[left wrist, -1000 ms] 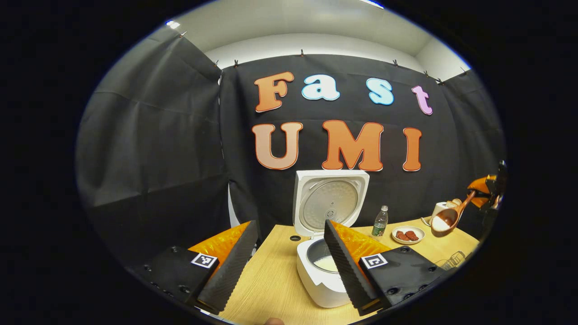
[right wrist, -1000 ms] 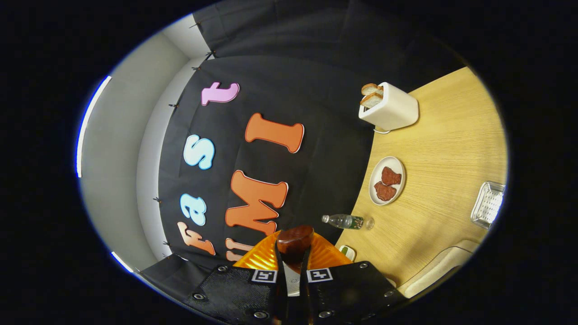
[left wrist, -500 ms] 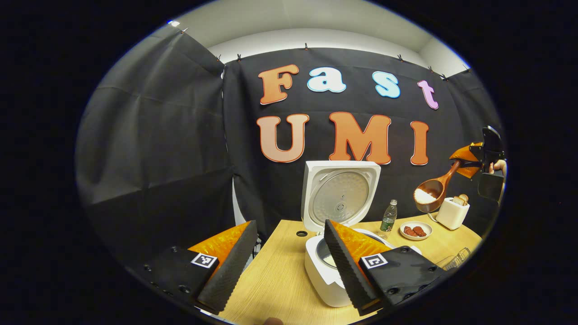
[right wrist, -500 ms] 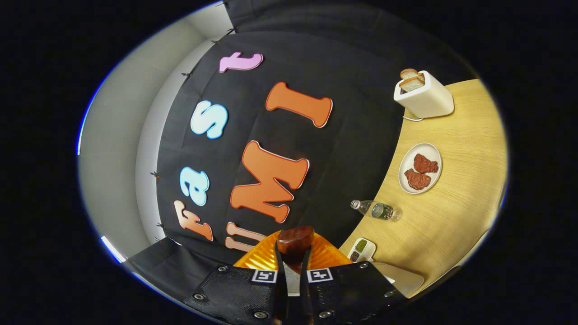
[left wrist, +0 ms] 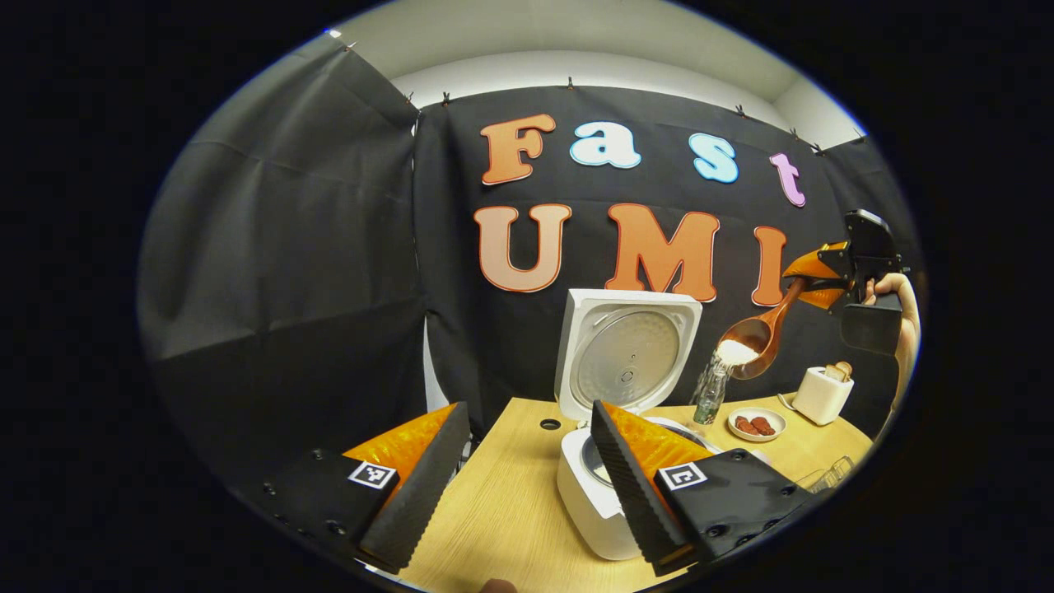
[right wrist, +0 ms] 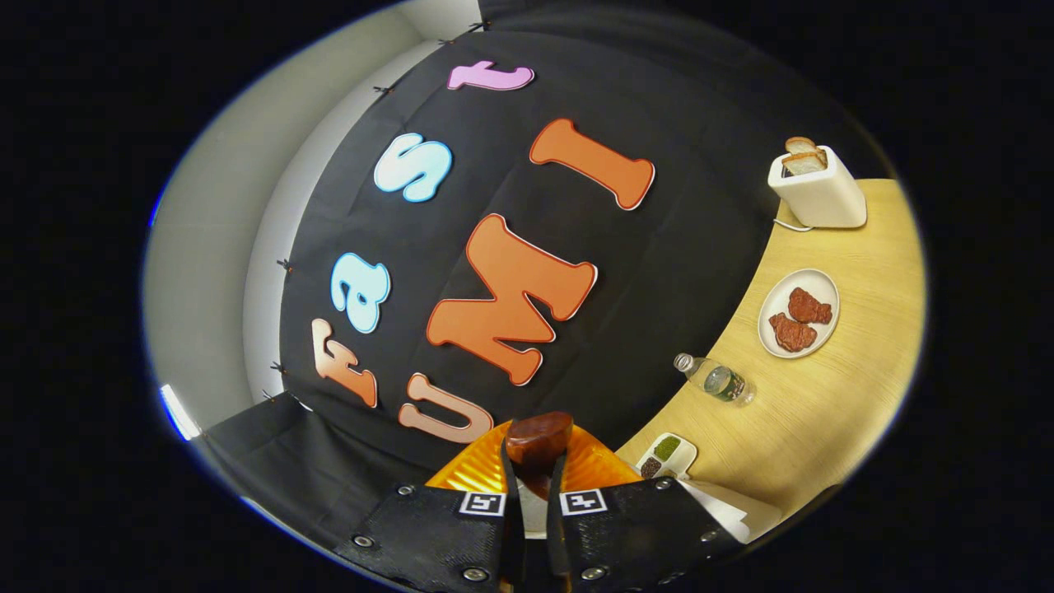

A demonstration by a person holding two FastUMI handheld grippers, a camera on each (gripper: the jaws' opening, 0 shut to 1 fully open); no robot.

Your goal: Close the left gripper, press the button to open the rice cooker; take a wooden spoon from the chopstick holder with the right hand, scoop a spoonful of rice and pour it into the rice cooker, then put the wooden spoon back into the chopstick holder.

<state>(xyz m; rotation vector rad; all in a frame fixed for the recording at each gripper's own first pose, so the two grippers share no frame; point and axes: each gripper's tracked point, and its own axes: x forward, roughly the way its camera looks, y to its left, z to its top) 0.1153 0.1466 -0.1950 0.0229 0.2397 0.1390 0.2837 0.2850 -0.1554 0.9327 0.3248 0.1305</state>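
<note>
- A wooden spoon (left wrist: 762, 328) hangs tilted above the table, bowl down and heaped with white rice (left wrist: 735, 352); grains appear to be spilling from its lip, seen from the left gripper view.
- The right gripper (left wrist: 823, 270) grips the spoon at the far end of its handle, high and to the right of the rice cooker (left wrist: 605, 494); a hand (left wrist: 888, 288) holds the tool from behind.
- In the right gripper view, the right gripper's fingers are drawn nearly together on the dark butt of the handle (right wrist: 538, 439), which sticks up between them.
- The left gripper (left wrist: 527, 486) waits low over the wooden table (left wrist: 502, 527), its fingers spread wide with nothing between them.
- The cooker stands open, its lid (left wrist: 630, 354) upright against the booth wall and its pot partly hidden behind the left gripper's finger.
- The spoon looks stiff and light, but the loose rice shifts freely: any further roll is likely to dump the load, and from here the bowl seems to sit right of the pot rather than over it.
- A hold this far from the bowl gives long leverage, so small wrist turns probably swing the bowl widely; a smooth handle could also twist between the pads.
- Beyond the spoon sit a water bottle (right wrist: 715, 380), a plate (right wrist: 799, 314) of red-brown food and a toaster (right wrist: 817, 193) with bread.
</note>
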